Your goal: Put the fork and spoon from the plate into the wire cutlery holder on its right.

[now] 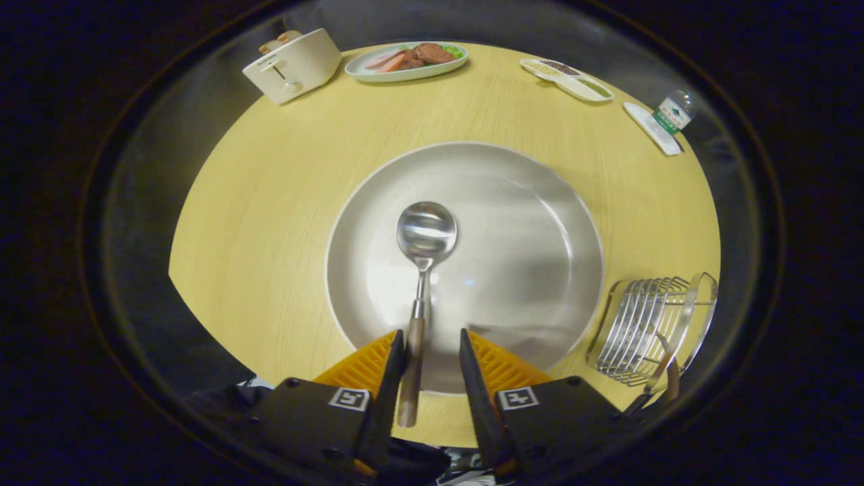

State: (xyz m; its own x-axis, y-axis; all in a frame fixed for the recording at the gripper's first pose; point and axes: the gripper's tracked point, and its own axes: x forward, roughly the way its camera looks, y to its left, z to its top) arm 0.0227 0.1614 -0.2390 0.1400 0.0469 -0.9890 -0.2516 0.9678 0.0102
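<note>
A metal spoon [425, 236] with a wooden handle lies in the big white plate [540, 223], its bowl pointing away from me. My gripper [432, 337] is open, with the spoon's handle lying between the fingers, close against the left finger [395, 358] and apart from the right one. To the right of the plate stands the wire cutlery holder [648, 324]. A wood-handled utensil [665, 374] leans in the holder; its head is hidden, so I cannot tell whether it is the fork.
The round wooden table [270, 202] carries a white toaster [293, 64] at the far left and a plate of food [405, 61] beside it. A divided dish [567, 77] and a water bottle [671, 115] sit at the far right.
</note>
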